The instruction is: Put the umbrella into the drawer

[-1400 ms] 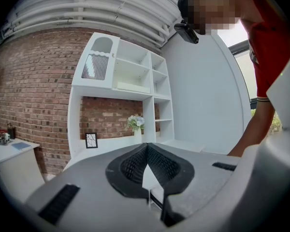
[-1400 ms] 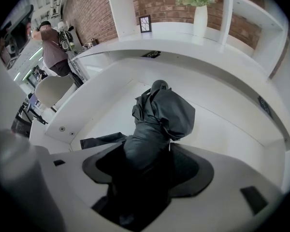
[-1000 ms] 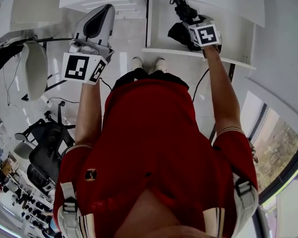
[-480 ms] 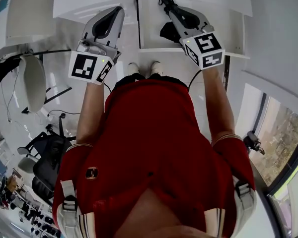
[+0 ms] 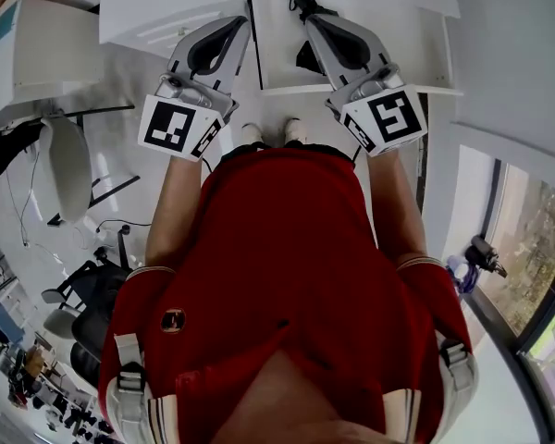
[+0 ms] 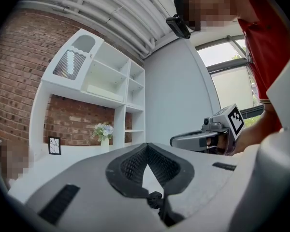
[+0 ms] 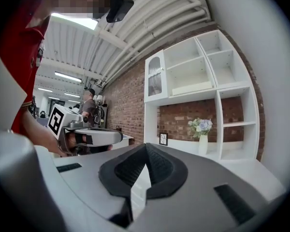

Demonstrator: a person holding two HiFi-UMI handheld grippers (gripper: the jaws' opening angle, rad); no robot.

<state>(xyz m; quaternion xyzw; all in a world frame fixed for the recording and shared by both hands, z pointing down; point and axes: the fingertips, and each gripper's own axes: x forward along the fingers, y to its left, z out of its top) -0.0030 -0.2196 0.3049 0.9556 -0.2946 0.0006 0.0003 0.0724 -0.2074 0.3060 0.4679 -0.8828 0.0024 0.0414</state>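
The black umbrella (image 5: 302, 57) lies in the open white drawer (image 5: 412, 89) below me, partly hidden behind my right gripper. That right gripper (image 5: 316, 22) is held level above the drawer, its jaws shut with nothing between them; in the right gripper view the pads (image 7: 146, 154) meet at the tips. My left gripper (image 5: 229, 26) hovers beside it to the left, also level, shut and empty, with its pads (image 6: 146, 152) touching. Each gripper shows in the other's view: the right gripper (image 6: 199, 140) and the left gripper (image 7: 93, 137).
A white cabinet top (image 5: 166, 7) runs above the drawer. A white chair (image 5: 67, 155) and a black office chair (image 5: 81, 303) stand at the left. Ahead is a white shelf unit with a vase of flowers (image 7: 201, 127). A person (image 7: 89, 105) stands far off.
My right gripper has risen out of the drawer and left the umbrella lying there, and its jaws have closed. The left gripper has drifted a little up and toward the right one.
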